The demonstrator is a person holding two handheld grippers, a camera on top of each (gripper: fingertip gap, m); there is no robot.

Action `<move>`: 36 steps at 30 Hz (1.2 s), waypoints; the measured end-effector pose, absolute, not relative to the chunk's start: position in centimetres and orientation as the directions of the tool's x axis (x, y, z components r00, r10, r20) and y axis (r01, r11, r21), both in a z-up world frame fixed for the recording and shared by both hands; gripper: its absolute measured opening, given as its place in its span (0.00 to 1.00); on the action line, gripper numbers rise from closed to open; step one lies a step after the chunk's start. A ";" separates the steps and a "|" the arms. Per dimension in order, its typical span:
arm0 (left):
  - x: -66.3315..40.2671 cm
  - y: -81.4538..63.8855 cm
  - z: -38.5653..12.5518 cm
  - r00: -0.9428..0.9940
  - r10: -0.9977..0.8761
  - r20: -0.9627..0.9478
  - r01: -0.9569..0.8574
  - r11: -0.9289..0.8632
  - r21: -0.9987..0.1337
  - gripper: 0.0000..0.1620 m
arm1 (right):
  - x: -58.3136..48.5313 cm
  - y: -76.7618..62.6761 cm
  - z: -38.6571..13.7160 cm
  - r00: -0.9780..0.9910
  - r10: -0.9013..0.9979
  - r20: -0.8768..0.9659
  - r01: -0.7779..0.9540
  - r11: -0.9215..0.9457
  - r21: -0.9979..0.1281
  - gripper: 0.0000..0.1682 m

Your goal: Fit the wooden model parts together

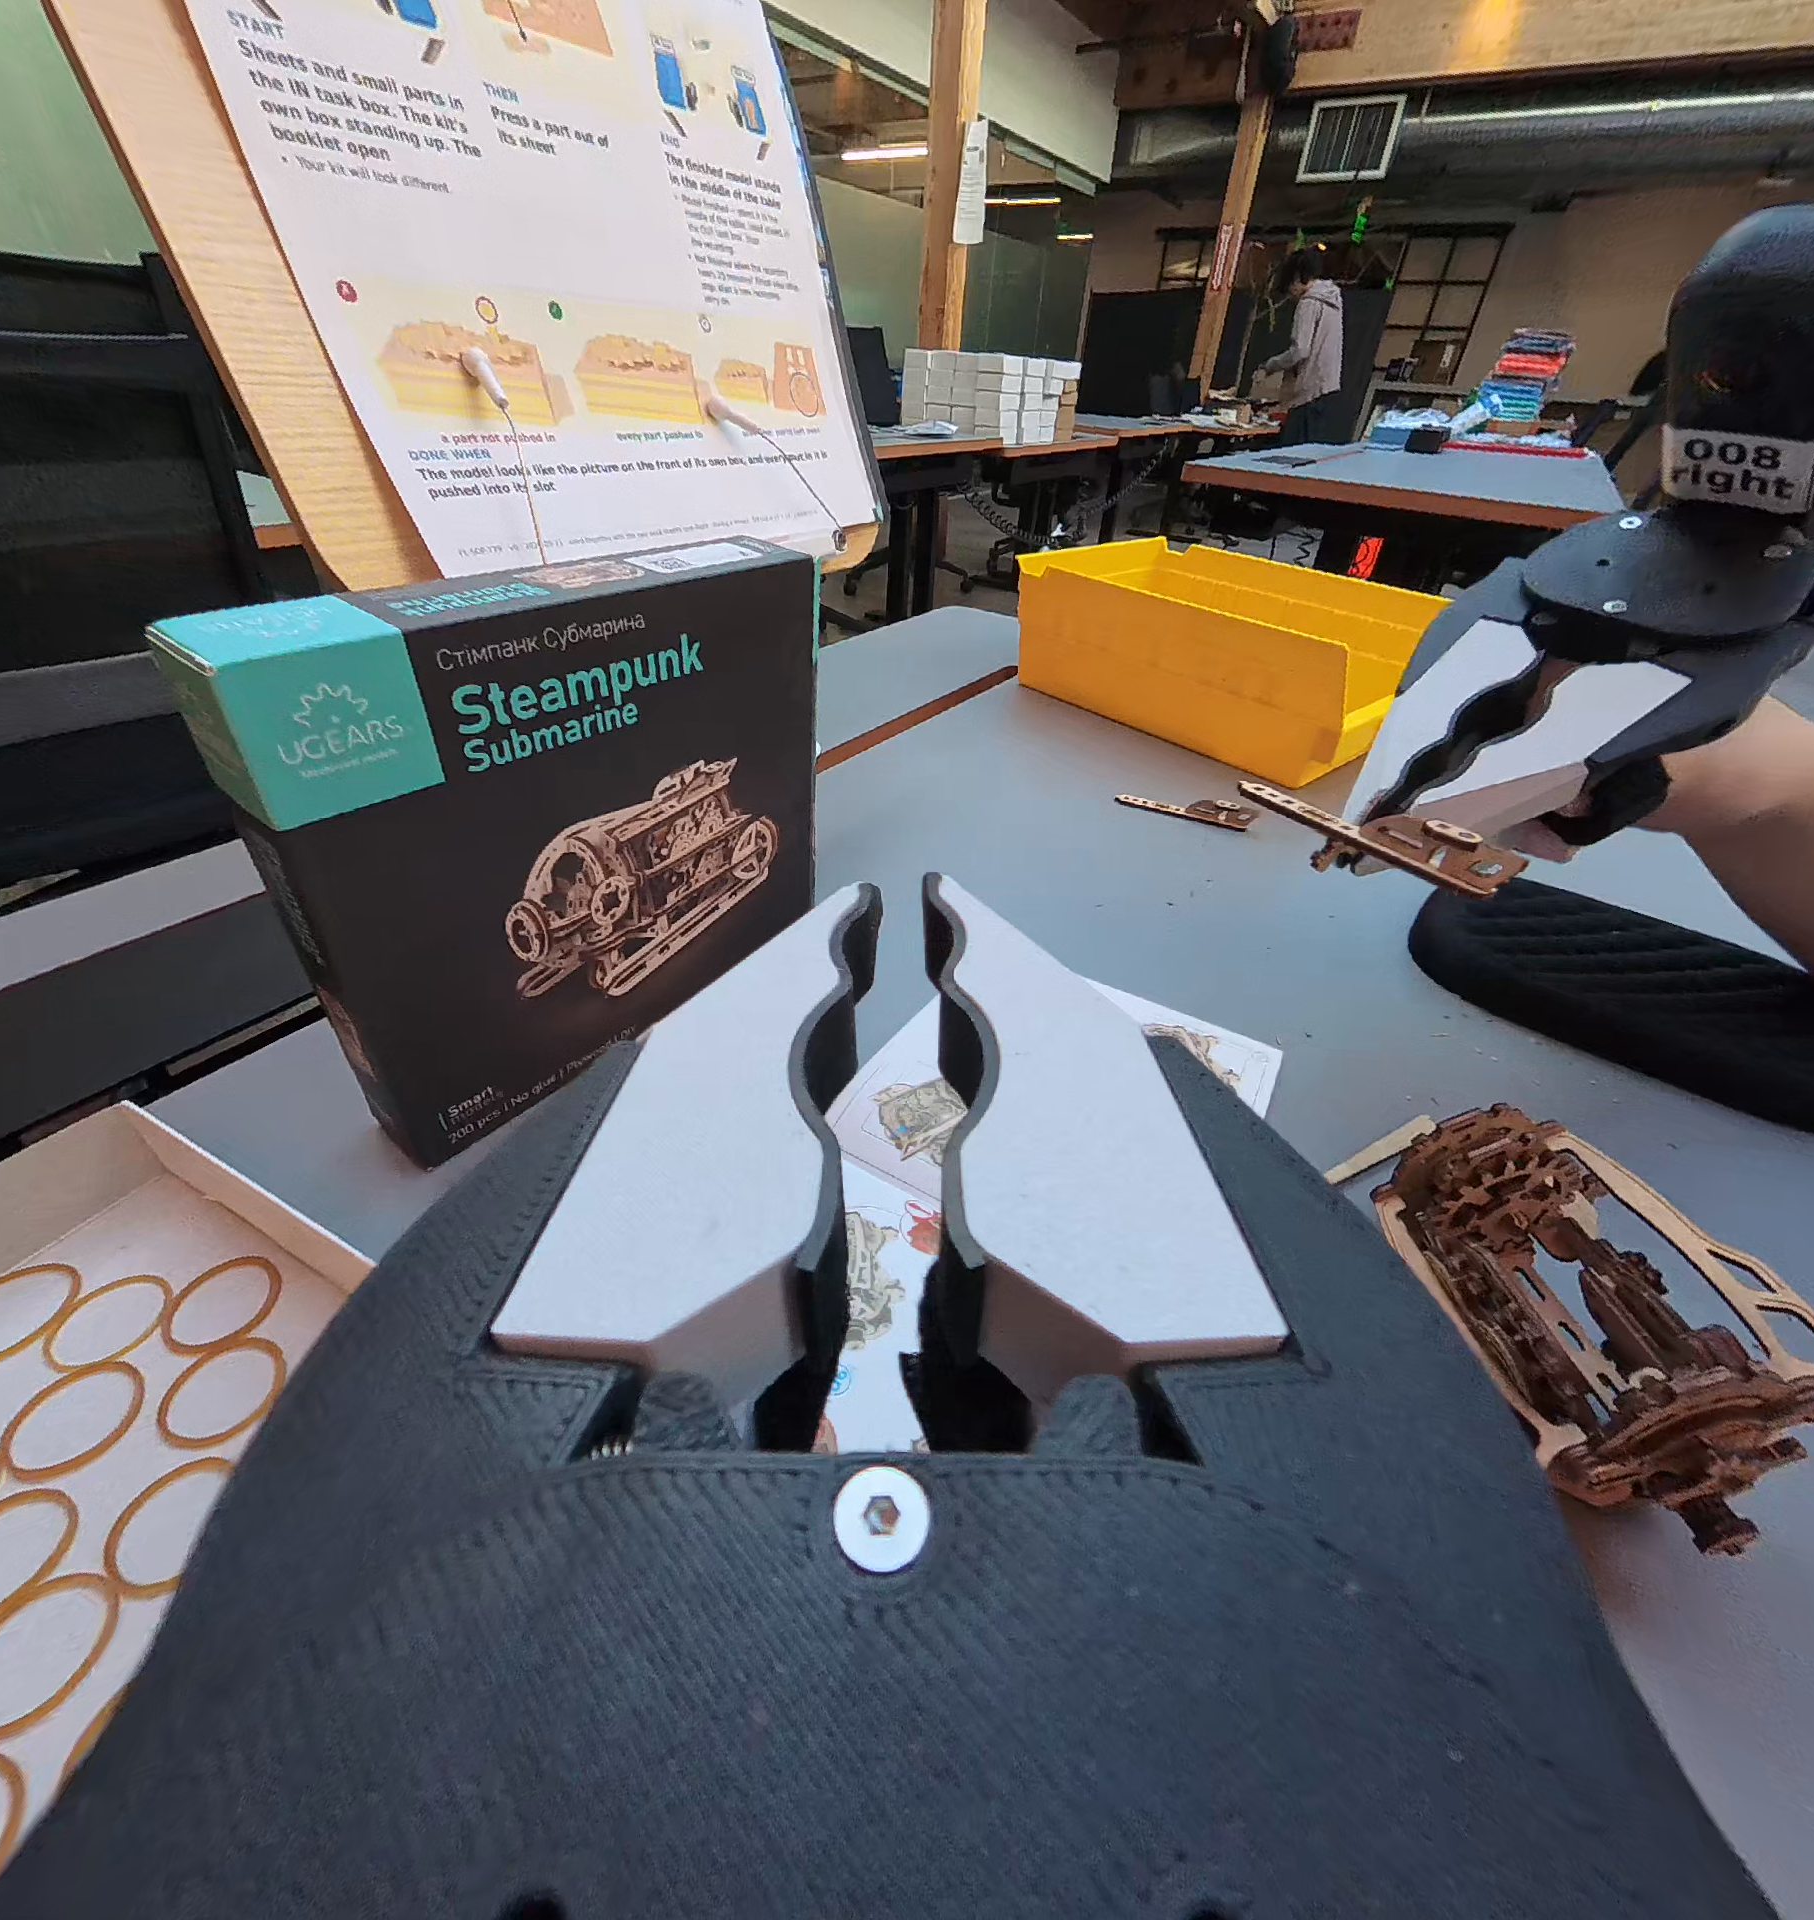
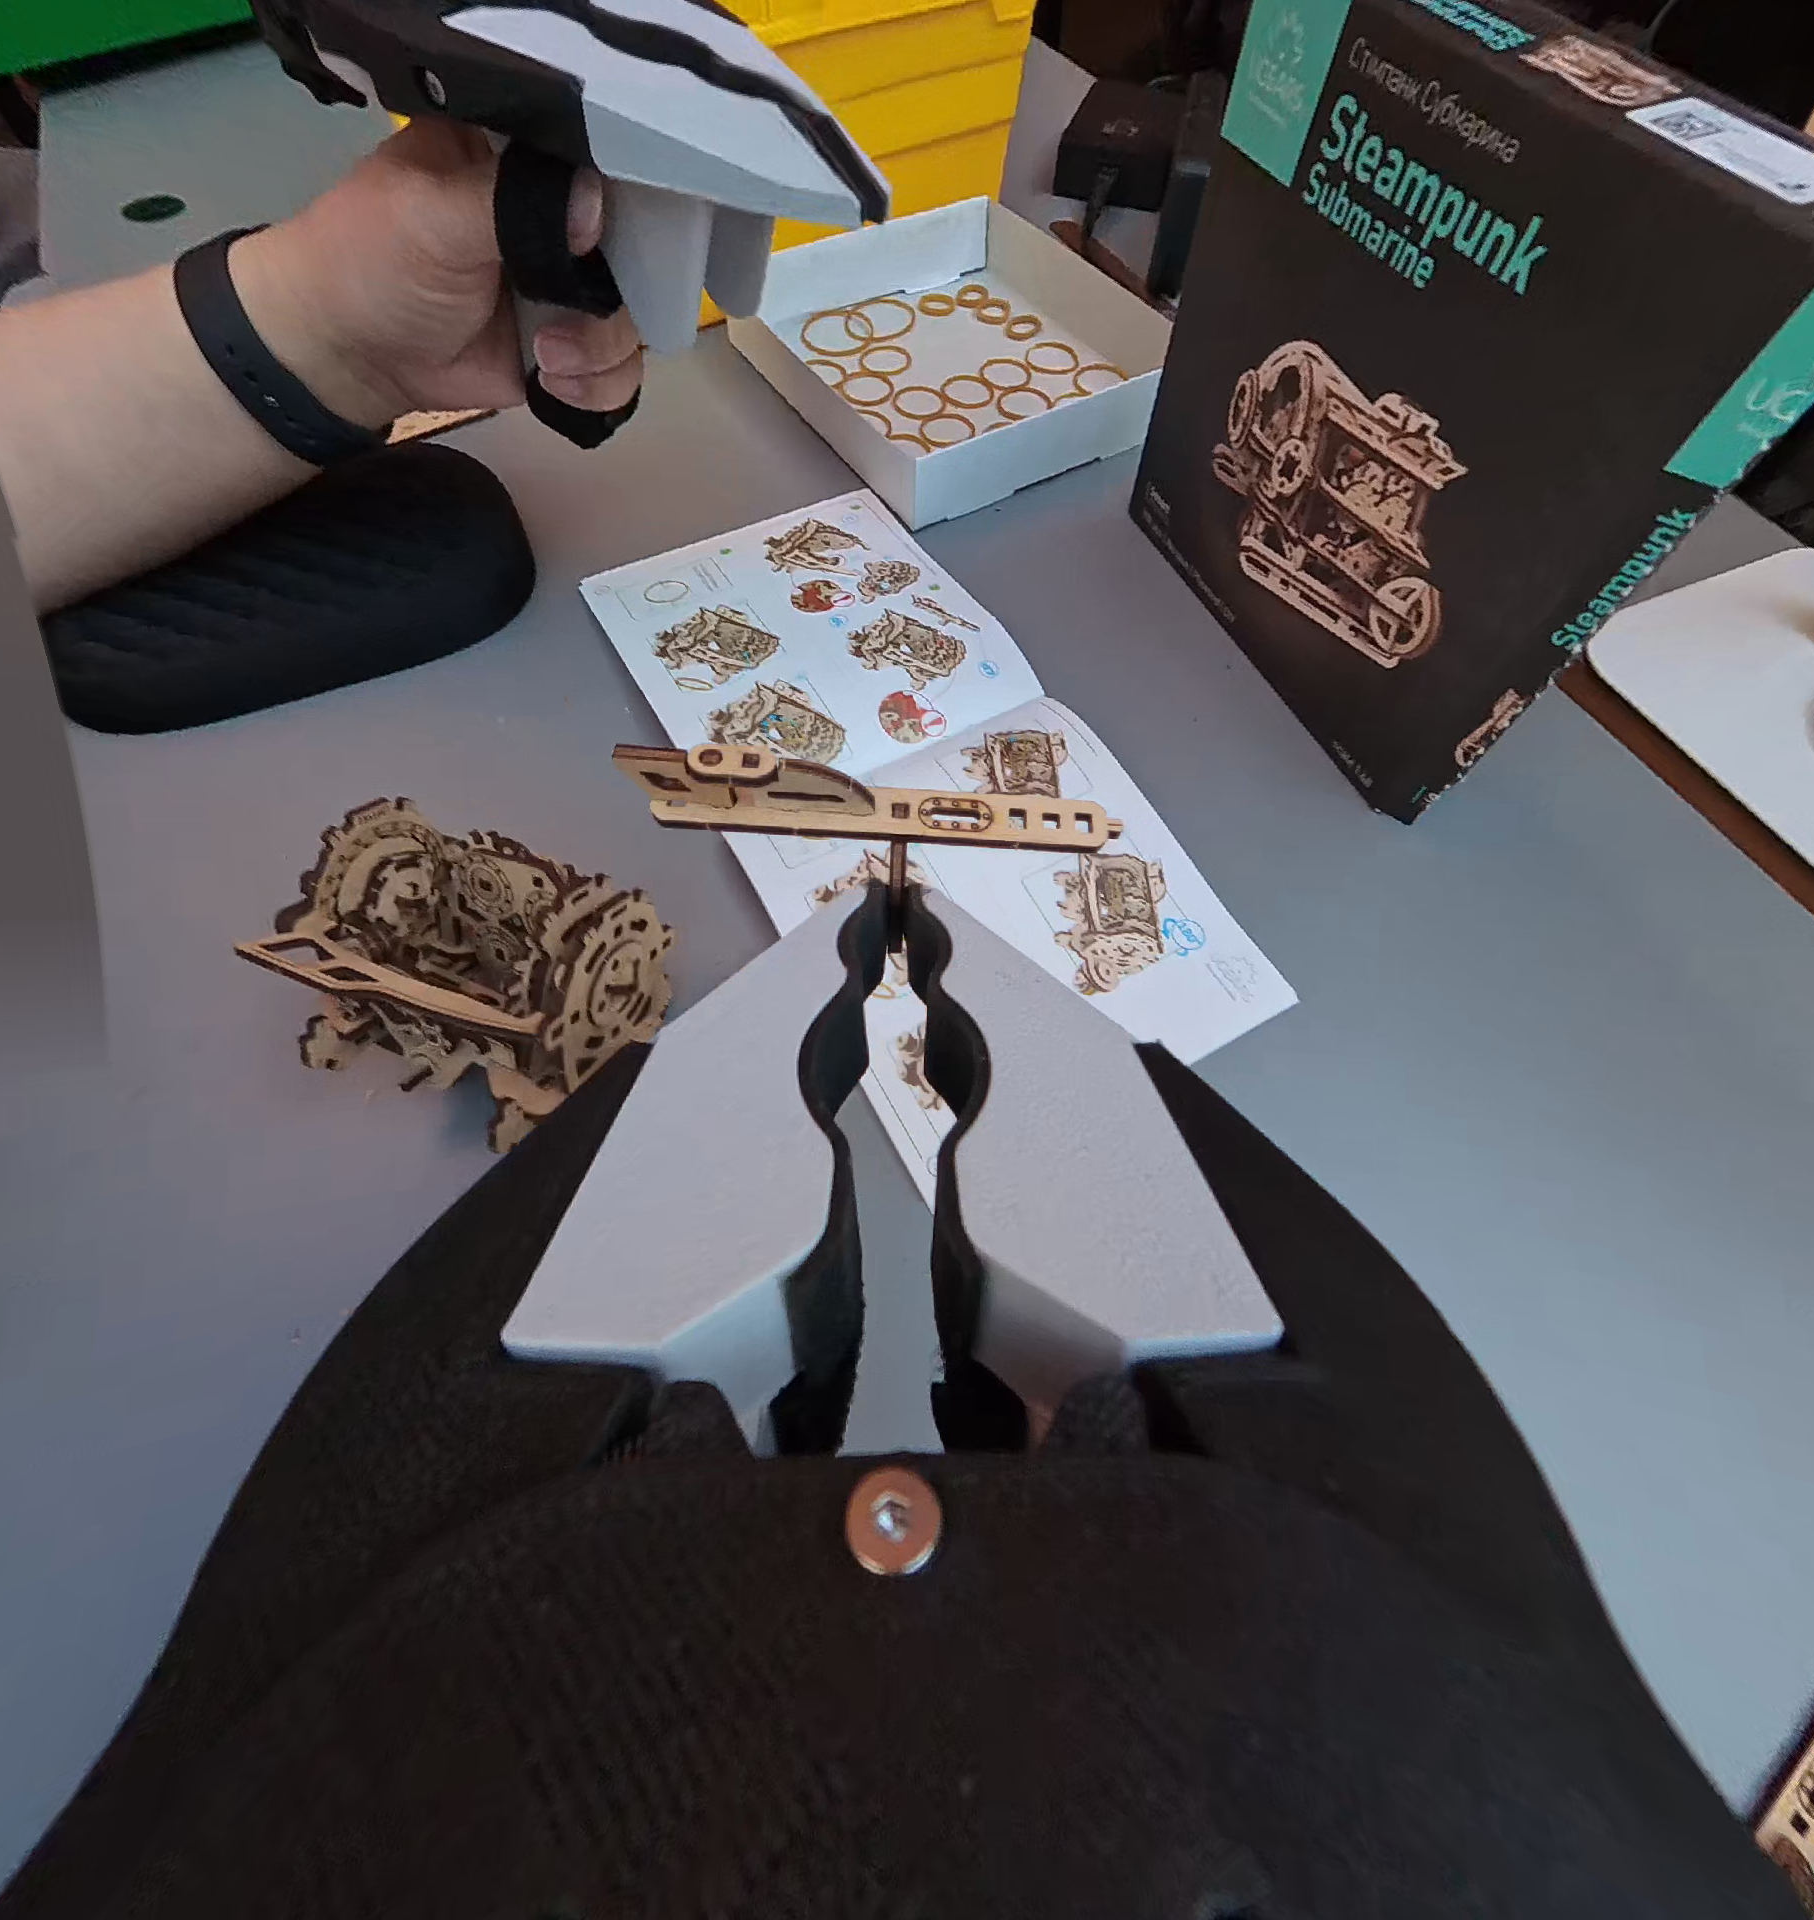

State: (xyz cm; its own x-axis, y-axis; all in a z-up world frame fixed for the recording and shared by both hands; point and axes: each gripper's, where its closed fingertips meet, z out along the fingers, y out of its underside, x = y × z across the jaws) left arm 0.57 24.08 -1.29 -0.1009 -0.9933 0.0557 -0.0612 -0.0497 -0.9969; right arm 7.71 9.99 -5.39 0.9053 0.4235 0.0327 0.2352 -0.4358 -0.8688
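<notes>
My right gripper point(image 2: 895, 904) is shut on a thin tab of a flat wooden strip part point(image 2: 861, 802) and holds it level above the table. In the left wrist view, the same gripper point(image 1: 1379, 821) and part point(image 1: 1402, 840) show at the right. My left gripper point(image 1: 903, 896) is empty, its jaws a narrow gap apart, held above the open booklet point(image 1: 986, 1122). It also shows in the right wrist view point(image 2: 861, 197) at the top left. The partly built wooden model point(image 2: 467, 956) stands on the table to the left of the held part, and at the right in the left wrist view point(image 1: 1599, 1320).
A second wooden strip point(image 1: 1189, 810) lies near the yellow bin point(image 1: 1215, 644). The kit box point(image 2: 1454, 364) stands behind the booklet point(image 2: 882, 665). A white tray of rubber bands point(image 2: 944, 364), a black wrist rest point(image 2: 290, 592) and an instruction board point(image 1: 529, 260) surround the work area. Across from one pair of fingers to the other is roughly 15 centimetres.
</notes>
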 end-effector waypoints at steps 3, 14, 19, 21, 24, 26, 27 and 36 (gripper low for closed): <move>0.8 23.2 -2.1 -0.151 -0.986 0.072 -0.119 -0.054 -0.991 0.08 | 6.5 10.9 -4.2 0.898 0.440 -0.005 0.222 -0.462 -0.858 0.01; 0.5 23.2 -2.0 -0.172 -0.981 0.094 -0.100 -0.077 -0.992 0.14 | 6.2 15.1 -0.5 0.875 0.482 0.047 0.315 -0.492 -0.812 0.01; 0.6 23.2 -2.6 -0.205 -0.971 0.121 -0.120 -0.097 -0.988 0.14 | 7.3 14.9 -2.1 0.883 0.469 -0.025 0.249 -0.513 -0.821 0.01; 0.6 22.9 -3.0 -0.218 -0.969 0.115 -0.133 -0.087 -0.987 0.14 | 8.1 14.6 -3.4 0.893 0.446 -0.056 0.218 -0.537 -0.815 0.01; 0.8 22.2 -3.6 -0.243 -0.964 0.111 -0.157 -0.074 -0.985 0.14 | 8.5 15.0 -3.7 0.889 0.449 -0.091 0.190 -0.542 -0.818 0.01; 0.9 21.7 -3.9 -0.261 -0.959 0.106 -0.175 -0.061 -0.983 0.14 | 8.7 15.2 -3.9 0.888 0.451 -0.091 0.189 -0.539 -0.821 0.01; 1.0 21.4 -4.0 -0.268 -0.958 0.103 -0.183 -0.054 -0.982 0.14 | 8.8 15.2 -4.2 0.887 0.452 -0.094 0.191 -0.545 -0.817 0.00; 0.1 18.5 -5.0 -0.309 -0.931 0.193 -0.318 -0.090 -0.944 0.15 | 7.9 11.7 -4.4 0.873 0.469 -0.134 0.184 -0.571 -0.800 0.01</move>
